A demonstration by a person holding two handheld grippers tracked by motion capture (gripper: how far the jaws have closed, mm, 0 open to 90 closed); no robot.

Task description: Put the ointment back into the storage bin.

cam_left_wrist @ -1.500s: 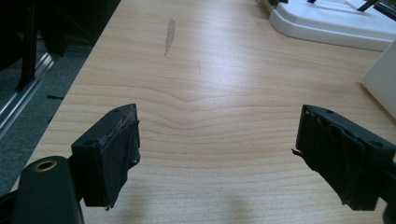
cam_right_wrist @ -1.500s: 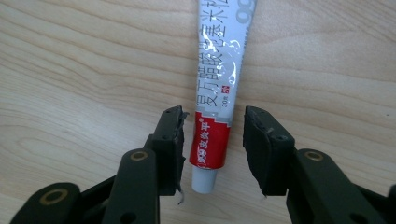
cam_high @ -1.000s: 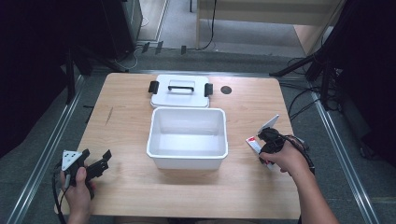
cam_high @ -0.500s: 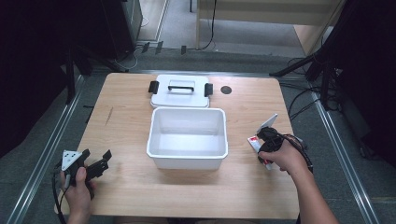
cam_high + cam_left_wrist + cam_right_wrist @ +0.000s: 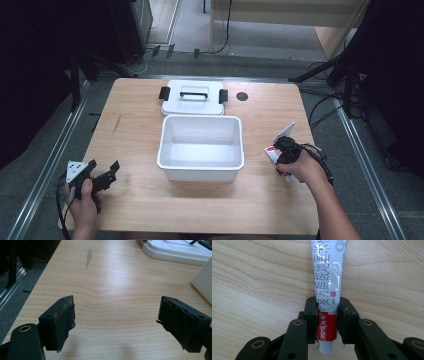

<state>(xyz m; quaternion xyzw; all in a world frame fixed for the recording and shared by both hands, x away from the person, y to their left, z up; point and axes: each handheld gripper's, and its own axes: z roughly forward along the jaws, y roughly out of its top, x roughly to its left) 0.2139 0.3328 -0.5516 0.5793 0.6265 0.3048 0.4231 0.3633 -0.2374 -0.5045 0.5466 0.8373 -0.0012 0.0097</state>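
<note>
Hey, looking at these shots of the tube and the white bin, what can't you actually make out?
- Tube: in the right tool view its far end is cut off by the top edge; the right tool covers the sides of its red part.
- Tube in the high view: too small to read, mostly hidden by the hand.
- Bin: in the left tool view cut off by the right edge.
- Lid: near edge hidden behind the bin wall in the high view.
</note>
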